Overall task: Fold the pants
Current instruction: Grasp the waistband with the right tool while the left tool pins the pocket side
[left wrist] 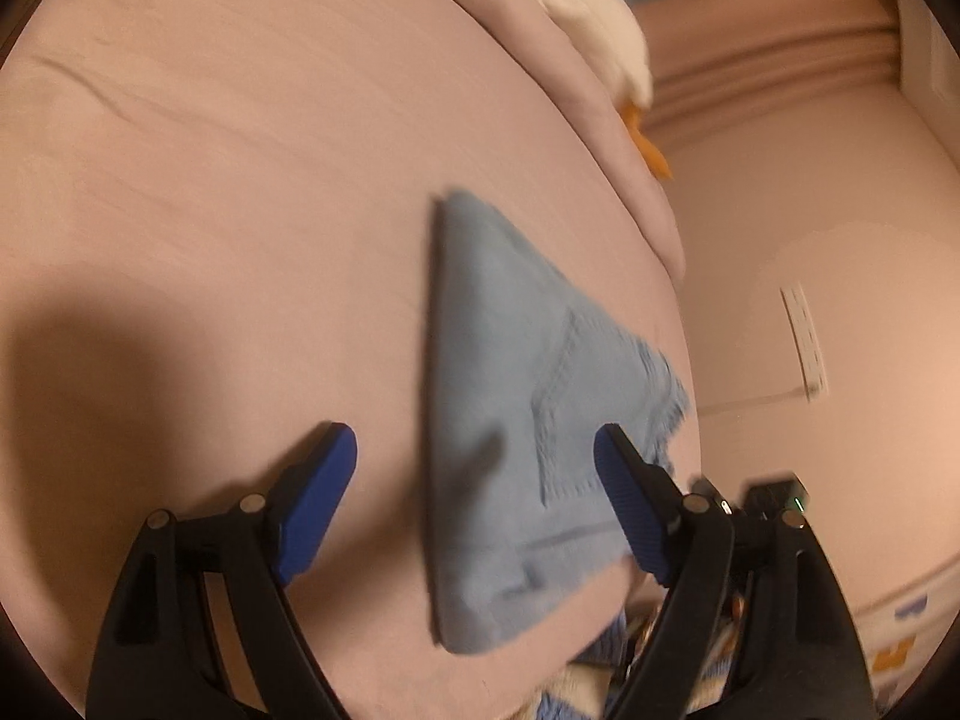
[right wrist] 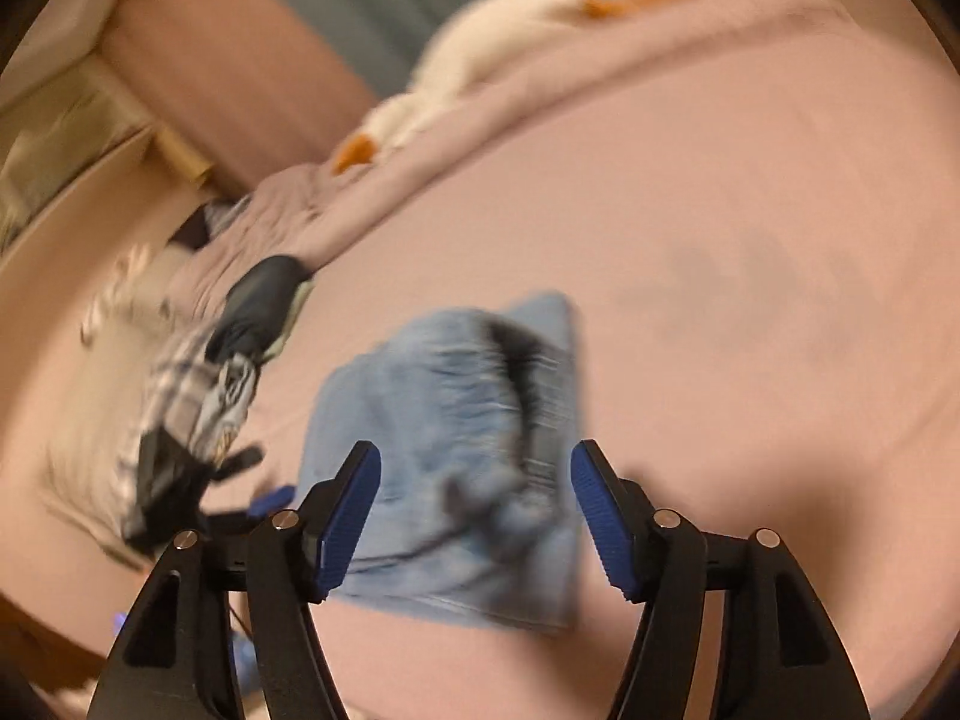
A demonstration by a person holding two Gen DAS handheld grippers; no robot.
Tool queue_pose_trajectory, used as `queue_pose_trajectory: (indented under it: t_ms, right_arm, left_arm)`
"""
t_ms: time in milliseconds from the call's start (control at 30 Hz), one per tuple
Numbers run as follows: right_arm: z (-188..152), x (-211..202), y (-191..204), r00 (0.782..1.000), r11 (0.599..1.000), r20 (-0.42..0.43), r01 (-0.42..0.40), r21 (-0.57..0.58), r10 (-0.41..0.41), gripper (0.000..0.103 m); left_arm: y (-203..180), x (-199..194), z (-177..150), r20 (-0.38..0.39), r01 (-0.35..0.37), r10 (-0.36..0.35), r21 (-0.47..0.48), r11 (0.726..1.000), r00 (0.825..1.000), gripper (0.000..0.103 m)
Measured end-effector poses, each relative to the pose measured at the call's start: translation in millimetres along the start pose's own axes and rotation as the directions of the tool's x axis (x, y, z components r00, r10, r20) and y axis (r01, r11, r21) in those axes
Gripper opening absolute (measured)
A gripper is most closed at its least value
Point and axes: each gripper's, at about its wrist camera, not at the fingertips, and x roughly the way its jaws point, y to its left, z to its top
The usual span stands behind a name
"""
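Note:
Light blue denim pants [left wrist: 516, 420] lie folded into a compact bundle on the pink bed sheet [left wrist: 240, 210]. My left gripper [left wrist: 474, 480] is open and empty, hovering just above the bundle's left half. In the right wrist view the same pants [right wrist: 456, 450] lie on the sheet, blurred by motion. My right gripper [right wrist: 477, 510] is open and empty, right over the bundle. The other gripper [right wrist: 198, 468] and its gloved hand [right wrist: 258, 306] show at the left of that view.
A white plush toy with orange feet [right wrist: 480, 54] lies on a folded pink blanket [right wrist: 600, 78] at the far side of the bed. The bed's edge runs along the right of the left wrist view, with a wall outlet [left wrist: 804, 342] beyond.

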Motion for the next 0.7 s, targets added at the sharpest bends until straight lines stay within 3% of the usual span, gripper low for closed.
queue_pose_trajectory:
  t_ms: [100,200,267,333,533,700]
  right_arm:
    - [-5,17,-28,0.994,0.989,-0.08,-0.062,0.134,0.073,0.068]
    - [-9,41,-40,0.974,0.964,-0.146,-0.137,0.227,0.173,0.068]
    - [-4,47,-39,0.966,0.953,-0.145,-0.172,0.251,0.212,0.068]
    - [-1,58,-31,0.949,0.951,-0.198,-0.194,0.242,0.244,0.068]
    - [10,88,-9,0.926,0.965,-0.292,-0.194,0.178,0.24,0.068]
    - [17,98,4,0.932,0.974,-0.29,-0.184,0.133,0.216,0.068]
  left_arm:
    - [-9,15,-4,-0.061,0.024,-0.022,0.03,0.999,0.998,0.079]
    - [-13,29,-2,-0.108,0.047,-0.043,0.041,0.998,0.993,0.074]
    - [-15,36,-1,-0.119,0.041,-0.034,0.051,0.998,0.992,0.073]
    - [-17,40,0,-0.128,0.049,-0.04,0.064,0.997,0.991,0.073]
    - [-25,51,1,-0.123,0.022,-0.008,0.113,0.993,0.992,0.074]
    - [-38,60,1,-0.095,-0.048,0.067,0.191,0.98,0.993,0.074]
